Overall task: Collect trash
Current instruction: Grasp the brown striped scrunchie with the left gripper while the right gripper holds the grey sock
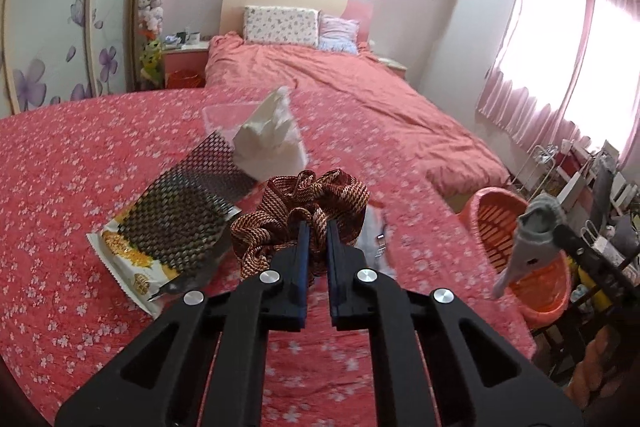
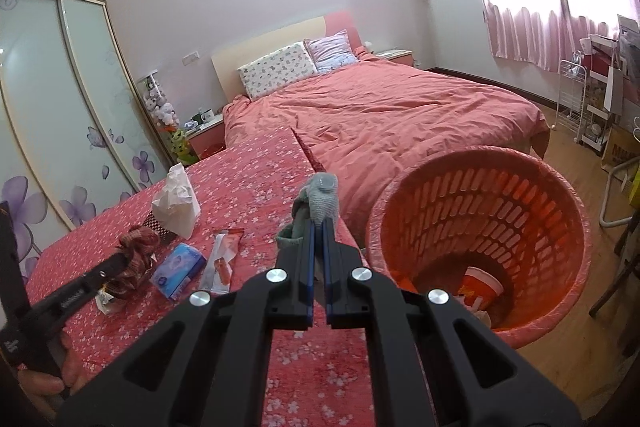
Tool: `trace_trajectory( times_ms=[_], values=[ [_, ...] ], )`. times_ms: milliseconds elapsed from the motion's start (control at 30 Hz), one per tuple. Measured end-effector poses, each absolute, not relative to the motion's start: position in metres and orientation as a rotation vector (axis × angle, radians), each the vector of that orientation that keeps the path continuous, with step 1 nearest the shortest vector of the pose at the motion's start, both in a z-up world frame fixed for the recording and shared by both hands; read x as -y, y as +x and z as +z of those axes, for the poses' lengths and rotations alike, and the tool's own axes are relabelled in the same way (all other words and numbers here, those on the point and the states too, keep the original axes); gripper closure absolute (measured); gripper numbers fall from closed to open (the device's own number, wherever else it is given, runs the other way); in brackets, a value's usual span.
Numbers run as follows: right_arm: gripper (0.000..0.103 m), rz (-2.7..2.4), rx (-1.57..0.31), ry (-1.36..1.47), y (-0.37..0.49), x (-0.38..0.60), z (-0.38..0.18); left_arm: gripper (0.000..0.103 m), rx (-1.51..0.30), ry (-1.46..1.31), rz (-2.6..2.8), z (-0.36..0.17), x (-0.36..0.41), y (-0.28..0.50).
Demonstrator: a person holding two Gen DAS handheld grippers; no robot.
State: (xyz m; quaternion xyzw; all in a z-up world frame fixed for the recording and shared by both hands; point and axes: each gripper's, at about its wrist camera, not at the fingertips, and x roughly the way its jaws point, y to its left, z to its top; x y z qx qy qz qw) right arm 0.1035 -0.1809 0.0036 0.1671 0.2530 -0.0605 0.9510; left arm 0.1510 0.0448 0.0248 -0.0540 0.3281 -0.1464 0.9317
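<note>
Left gripper [image 1: 316, 227] clamps a scrunchie [image 1: 304, 203] that hides the blurred packet behind; right gripper [image 2: 319, 227] pinches a grey sock [image 2: 320, 197] (toe dangling) beside the basket [image 2: 576, 227]

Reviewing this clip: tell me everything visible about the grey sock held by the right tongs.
The grey sock is a knitted, soft-looking piece, limp and bunched. The right tongs are shut on it, pinching it between the blue pads, so its rounded end sticks up past the tips and a darker greenish fold hangs to the left. In the left wrist view its long end dangles down in front of the orange basket. It hangs in the air, between the flowered bedspread and the basket, touching only the tongs.
</note>
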Motion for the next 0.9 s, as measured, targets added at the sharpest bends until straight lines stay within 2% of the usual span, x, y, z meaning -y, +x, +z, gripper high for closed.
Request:
trace_trajectory(
  times_ms=[367, 900],
  values=[
    [0.098, -0.187, -0.485, 0.358, 0.087, 0.212, 0.005, 0.096, -0.624, -0.12, -0.443, 0.044, 0.003, 0.134],
    [0.098, -0.301, -0.455, 0.382, 0.069, 0.265, -0.004, 0.096, -0.633, -0.112, -0.621, 0.04, 0.079, 0.13]
  ],
)
